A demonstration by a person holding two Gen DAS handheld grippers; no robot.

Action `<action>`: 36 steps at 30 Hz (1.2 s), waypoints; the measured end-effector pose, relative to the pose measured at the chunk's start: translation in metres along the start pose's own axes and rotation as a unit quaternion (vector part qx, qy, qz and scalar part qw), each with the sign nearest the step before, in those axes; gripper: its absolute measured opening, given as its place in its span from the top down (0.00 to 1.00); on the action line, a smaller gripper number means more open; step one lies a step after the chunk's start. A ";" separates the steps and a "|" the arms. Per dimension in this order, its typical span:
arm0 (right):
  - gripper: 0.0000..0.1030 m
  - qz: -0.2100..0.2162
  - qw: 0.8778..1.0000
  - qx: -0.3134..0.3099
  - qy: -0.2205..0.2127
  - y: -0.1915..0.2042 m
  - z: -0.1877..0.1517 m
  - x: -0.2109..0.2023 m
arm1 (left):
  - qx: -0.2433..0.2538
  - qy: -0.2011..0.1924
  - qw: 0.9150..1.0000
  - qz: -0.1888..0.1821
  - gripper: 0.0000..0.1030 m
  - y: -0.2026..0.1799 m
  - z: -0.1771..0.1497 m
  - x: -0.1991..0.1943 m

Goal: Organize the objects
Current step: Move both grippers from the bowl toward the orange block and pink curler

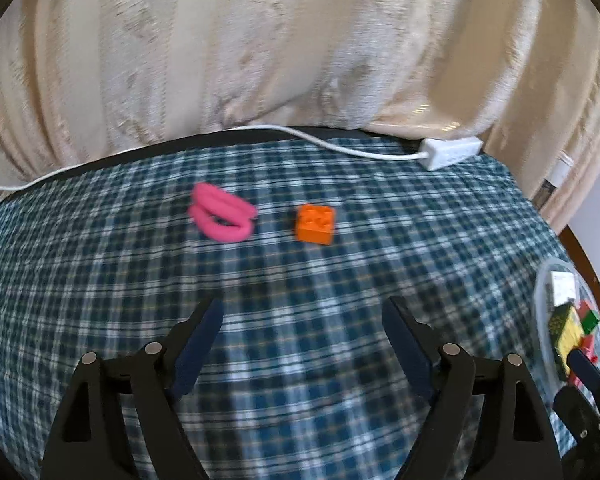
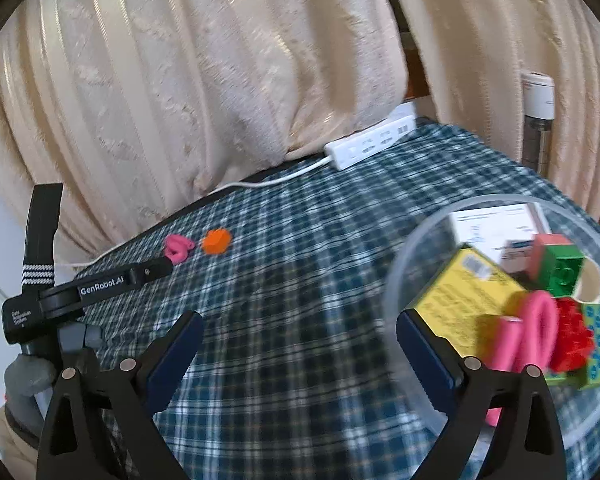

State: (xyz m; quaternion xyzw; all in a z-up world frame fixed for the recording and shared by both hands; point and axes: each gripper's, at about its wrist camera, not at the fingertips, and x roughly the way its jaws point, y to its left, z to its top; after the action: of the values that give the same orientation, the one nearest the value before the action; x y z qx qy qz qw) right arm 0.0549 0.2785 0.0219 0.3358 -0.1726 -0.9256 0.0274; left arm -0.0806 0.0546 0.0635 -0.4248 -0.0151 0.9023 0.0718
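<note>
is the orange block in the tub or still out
Out: the orange block sits on the checked cloth beside pink hair ties, away from the tub.

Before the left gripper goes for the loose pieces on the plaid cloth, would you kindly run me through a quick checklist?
1. Left gripper open and empty: ok.
2. Right gripper open and empty: ok.
3. Orange toy brick free on the plaid cloth, apart from the pink hair ties: ok.
4. Path from left gripper to brick unobstructed: ok.
5. Clear plastic bowl has room left: cannot tell.
6. White power strip and cable clear of the pieces: ok.
</note>
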 end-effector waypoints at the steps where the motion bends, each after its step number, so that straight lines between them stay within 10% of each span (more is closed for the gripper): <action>1: 0.04 0.002 1.000 -0.003 0.004 0.004 0.001 0.003 | -0.005 0.002 1.000 0.004 0.19 0.006 0.000 0.002; 36: 0.08 -0.010 0.989 -0.117 0.088 0.111 0.051 0.179 | -0.100 0.009 0.993 0.059 0.19 0.113 0.019 0.015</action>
State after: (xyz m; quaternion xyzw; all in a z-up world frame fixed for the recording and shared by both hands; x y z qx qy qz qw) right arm -0.1226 0.1594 -0.0137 0.4124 -0.0568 -0.9064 0.0721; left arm -0.1180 -0.0541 0.0546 -0.4378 -0.0798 0.8952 -0.0239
